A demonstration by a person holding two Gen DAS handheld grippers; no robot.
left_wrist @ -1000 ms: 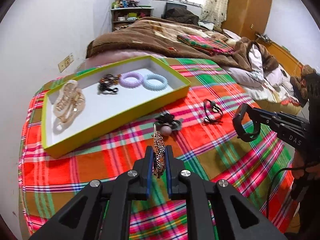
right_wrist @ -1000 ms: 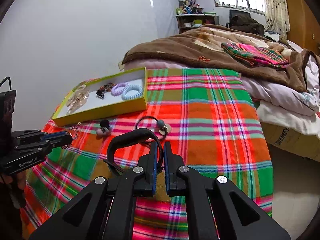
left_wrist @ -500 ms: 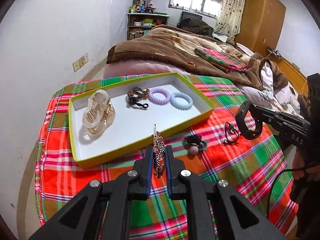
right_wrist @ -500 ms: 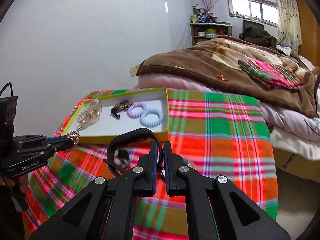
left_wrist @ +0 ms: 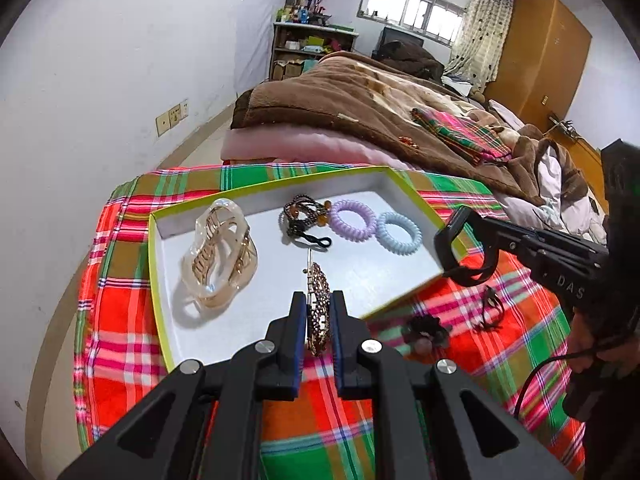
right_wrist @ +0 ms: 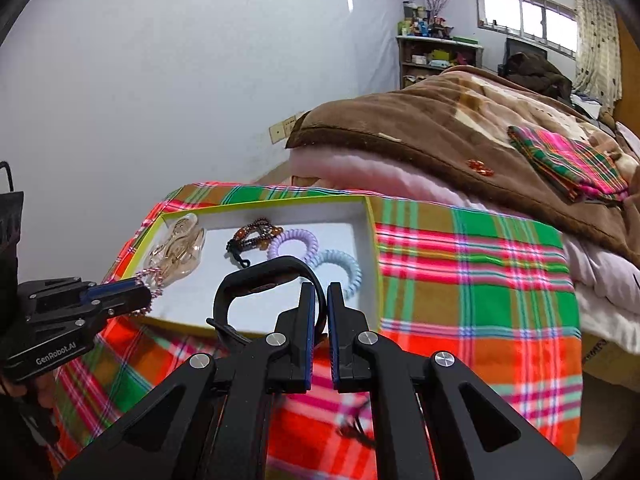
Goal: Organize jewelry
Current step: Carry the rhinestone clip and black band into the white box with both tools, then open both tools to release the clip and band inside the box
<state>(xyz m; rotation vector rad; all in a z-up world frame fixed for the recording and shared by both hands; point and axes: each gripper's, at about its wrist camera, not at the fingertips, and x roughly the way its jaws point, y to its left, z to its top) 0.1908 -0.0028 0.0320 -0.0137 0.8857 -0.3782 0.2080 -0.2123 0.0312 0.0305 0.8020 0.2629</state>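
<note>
My left gripper (left_wrist: pixel 318 300) is shut on a brown beaded hair clip (left_wrist: pixel 316 284), which hangs over the white floor of the yellow-rimmed tray (left_wrist: pixel 156 280). Inside the tray lie a clear-and-gold claw clip (left_wrist: pixel 218 256), a dark beaded tie (left_wrist: pixel 304 216), a purple coil tie (left_wrist: pixel 352 220) and a blue coil tie (left_wrist: pixel 400 234). My right gripper (right_wrist: pixel 319 292) is shut on a black band (right_wrist: pixel 256 276), held above the tray's near edge. In the left wrist view, that band (left_wrist: pixel 452 252) hangs at the tray's right corner. The left gripper (right_wrist: pixel 144 294) shows at the tray's left side.
The tray rests on a plaid cloth (left_wrist: pixel 400 432). Two black hair pieces (left_wrist: pixel 426 330) (left_wrist: pixel 490 306) lie on the cloth right of the tray. A brown blanket (right_wrist: pixel 440 128) is heaped behind it and a white wall (left_wrist: pixel 100 100) runs along the left.
Both grippers have carried their pieces toward the tray. The beaded clip went from over the cloth to over the tray floor. The black band now hangs at the tray's near edge.
</note>
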